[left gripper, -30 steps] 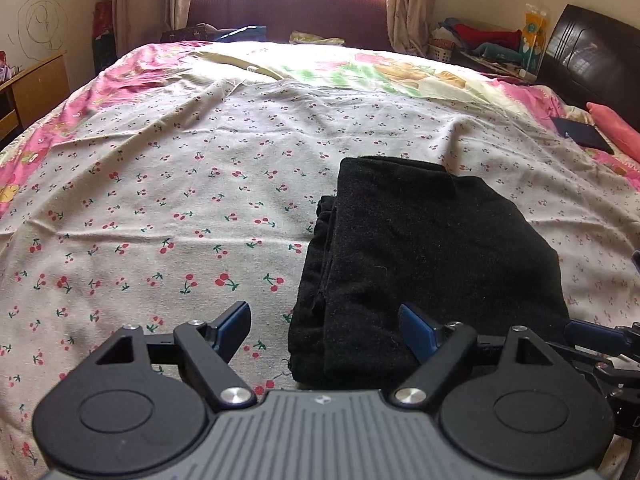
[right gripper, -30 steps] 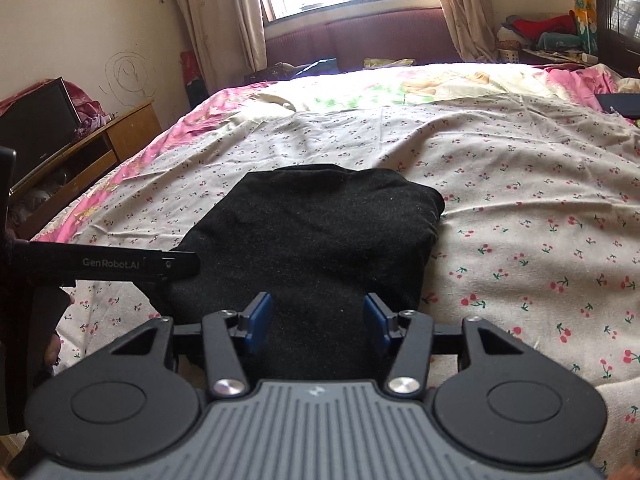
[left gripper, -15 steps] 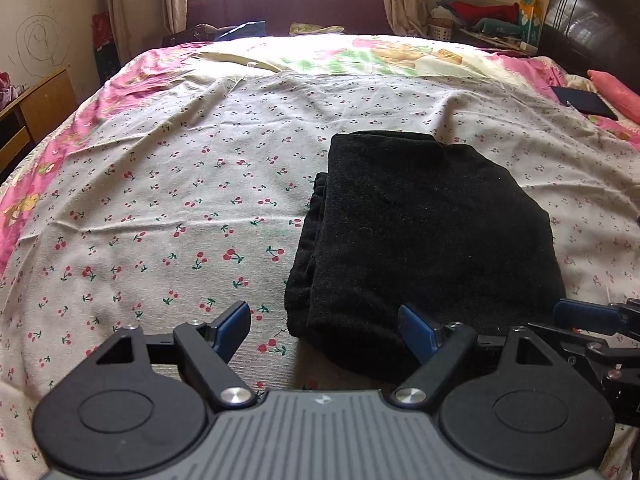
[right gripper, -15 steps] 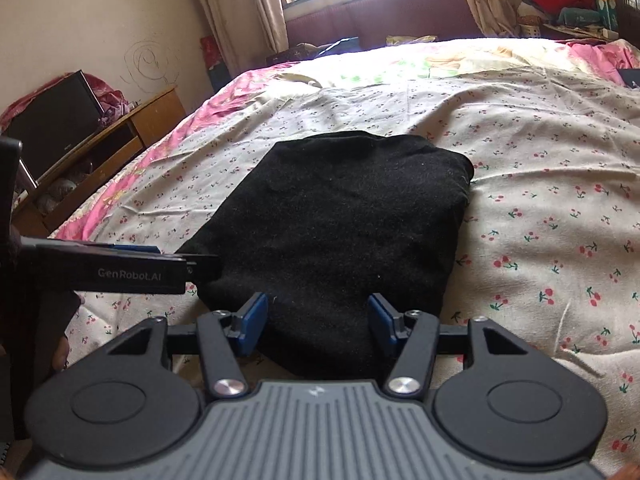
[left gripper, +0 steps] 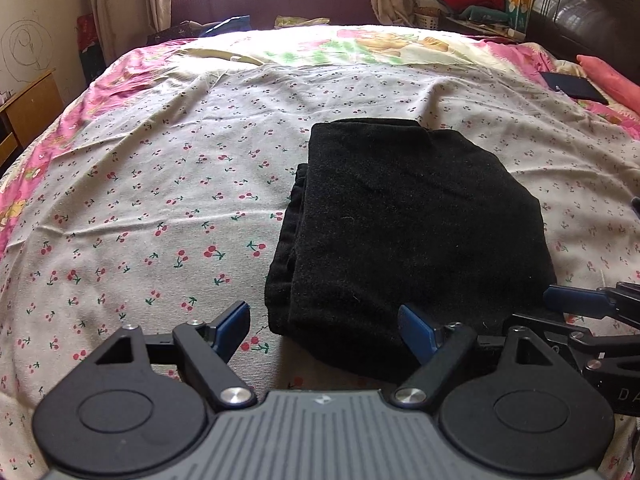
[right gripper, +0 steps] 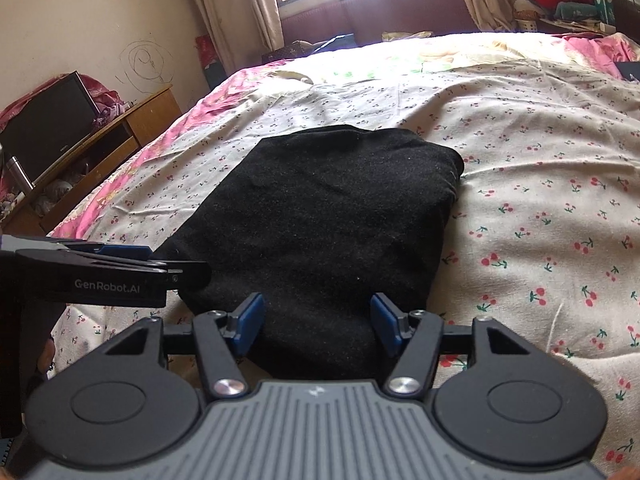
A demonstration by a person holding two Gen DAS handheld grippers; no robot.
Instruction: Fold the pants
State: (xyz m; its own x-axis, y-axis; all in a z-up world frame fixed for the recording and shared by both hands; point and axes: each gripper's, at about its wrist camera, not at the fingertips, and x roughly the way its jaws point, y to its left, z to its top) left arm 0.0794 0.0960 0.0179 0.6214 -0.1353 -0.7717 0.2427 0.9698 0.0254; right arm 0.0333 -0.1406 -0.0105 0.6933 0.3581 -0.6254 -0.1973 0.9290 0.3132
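The black pants (left gripper: 408,232) lie folded into a compact stack on the cherry-print bedsheet (left gripper: 160,200); they also show in the right wrist view (right gripper: 332,216). My left gripper (left gripper: 324,330) is open and empty, just before the stack's near left corner. My right gripper (right gripper: 318,326) is open and empty, its jaws standing over the stack's near edge without closing on it. The right gripper shows at the right edge of the left wrist view (left gripper: 580,308). The left gripper shows at the left of the right wrist view (right gripper: 120,268).
A wooden cabinet (right gripper: 100,136) with a dark screen (right gripper: 48,120) stands left of the bed. A dark headboard (left gripper: 580,12), a pink pillow (left gripper: 608,80) and a dark flat item (left gripper: 572,88) lie at the far right. A window and curtains are behind.
Both grippers have drawn back toward me and risen slightly, so the folded pants sit farther ahead. Both stay open; the pants have not moved.
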